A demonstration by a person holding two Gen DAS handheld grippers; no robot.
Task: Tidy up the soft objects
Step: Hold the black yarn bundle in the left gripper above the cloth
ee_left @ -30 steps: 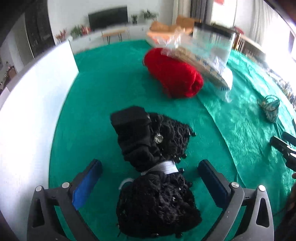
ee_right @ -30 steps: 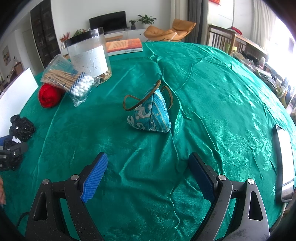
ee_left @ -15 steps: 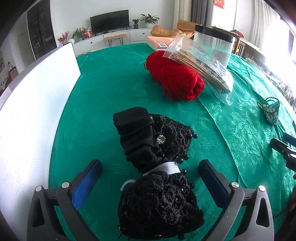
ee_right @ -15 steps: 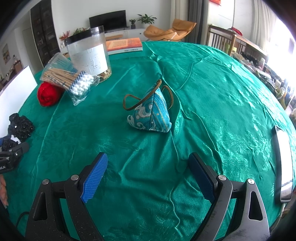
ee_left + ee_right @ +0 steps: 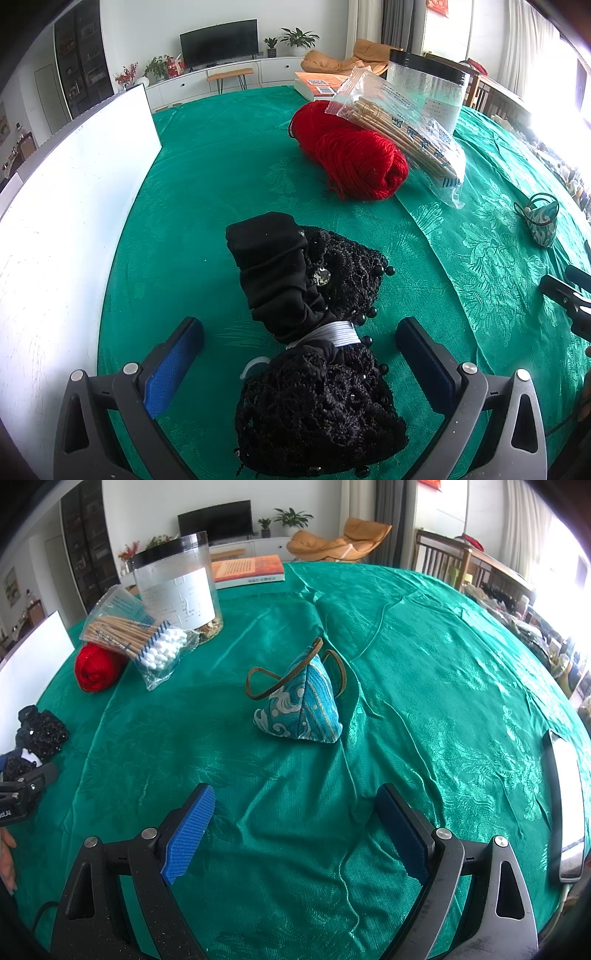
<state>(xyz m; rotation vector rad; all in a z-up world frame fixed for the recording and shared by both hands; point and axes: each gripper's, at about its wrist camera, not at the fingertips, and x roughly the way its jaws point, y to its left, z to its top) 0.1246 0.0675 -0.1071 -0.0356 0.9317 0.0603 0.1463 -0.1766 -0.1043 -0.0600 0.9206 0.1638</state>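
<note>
While both claws hang over a table draped in a green cloth (image 5: pixel 424 672), neither one pinches anything. The left gripper (image 5: pixel 299 347) has its blue-padded jaws spread wide, and a black lace-and-bead hair accessory (image 5: pixel 314 332) lies on the cloth between them, its white band at the middle, with clear gaps to each pad. Beyond it, toward the far edge of the table, a red ball of yarn (image 5: pixel 354 155) lies under a clear packet of cotton swabs (image 5: pixel 402 125), which leans against a clear jar with a black lid (image 5: pixel 428 88). A white board (image 5: pixel 74 206) stands along the table's left edge.

The right gripper (image 5: pixel 295 827) is likewise spread wide, with only bare cloth between its pads. Farther out, near the middle of the table, sits a blue patterned pyramid pouch (image 5: pixel 303 709) with a brown cord loop, well apart from the jaws.

The right wrist view alone shows the white tips of the swabs in the packet, the jar's paper label, an orange book (image 5: pixel 247 570) at the far edge, and a silver phone-like slab (image 5: pixel 565 805) near the right edge. From there the black accessory is only a small dark clump at the left edge of the table. The left wrist view alone shows its lace, beads and rhinestone up close; in it the pouch is small, off toward the right edge.
</note>
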